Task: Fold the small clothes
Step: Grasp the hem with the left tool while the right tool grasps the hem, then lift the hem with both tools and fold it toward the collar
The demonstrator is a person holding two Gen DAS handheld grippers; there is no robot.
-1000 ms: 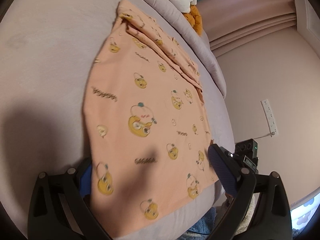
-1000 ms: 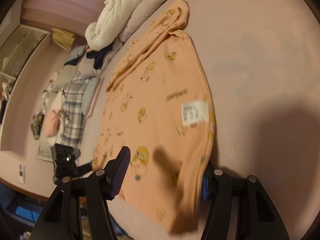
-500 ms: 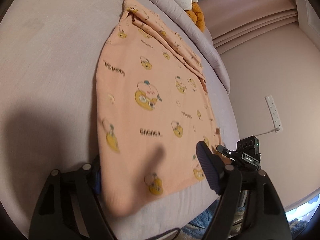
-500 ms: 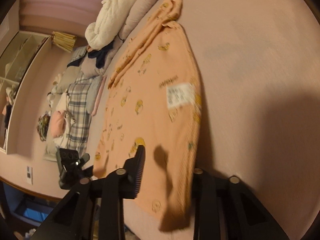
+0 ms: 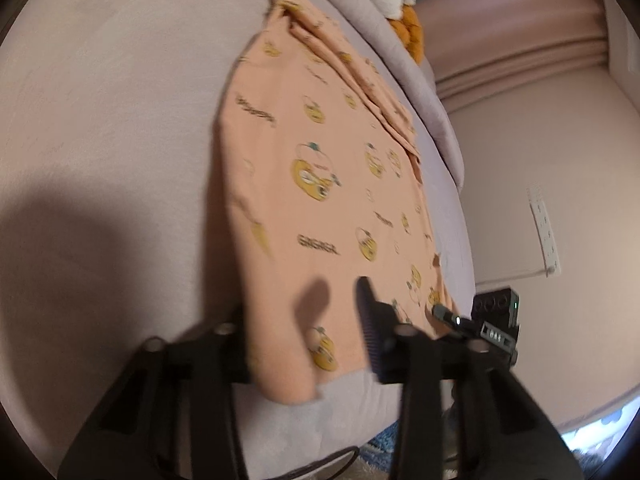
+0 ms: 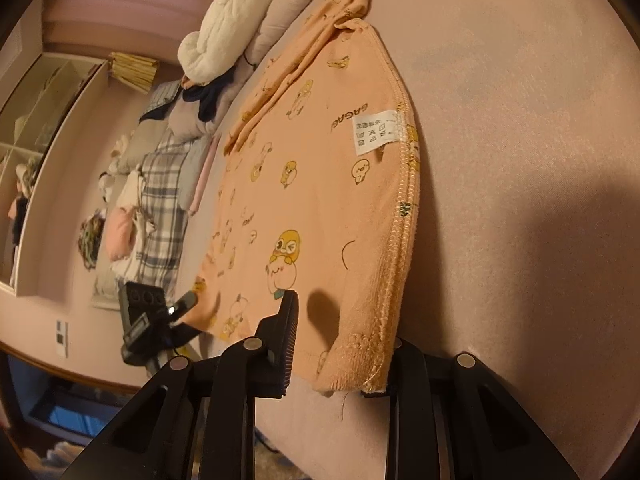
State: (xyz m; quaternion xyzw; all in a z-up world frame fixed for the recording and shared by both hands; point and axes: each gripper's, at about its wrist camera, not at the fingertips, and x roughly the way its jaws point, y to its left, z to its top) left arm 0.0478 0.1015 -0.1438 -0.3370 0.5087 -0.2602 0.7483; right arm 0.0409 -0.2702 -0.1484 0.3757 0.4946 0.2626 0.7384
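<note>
**Both grippers closing in on the near hem of the peach garment**

The peach garment [image 5: 320,184], printed with yellow cartoon ducks, is lying spread on the pale bed [image 5: 112,120], its near hem hanging just over the bed's front edge and its folded sleeves bunched at the far end beside the grey pillow [image 5: 400,64].

The left gripper [image 5: 304,332] is straddling the hem's corner. A second ago its fingers were standing wide apart at either side of the cloth; they have just been closing, and the hem now sits between them. The picture is smeared, so whether the pads are already pinching the cloth cannot be told. The garment is also appearing closer and larger in this view than before.

The right gripper [image 6: 340,344] is at the other near corner, by the ribbed side seam. Its fingers have also drawn in since a second ago, and the folded edge is filling the gap between them; they look to be gripping the cloth. The white care label [image 6: 374,136] is lying flat further up the same seam, now sharp where it was blurred earlier.
</note>
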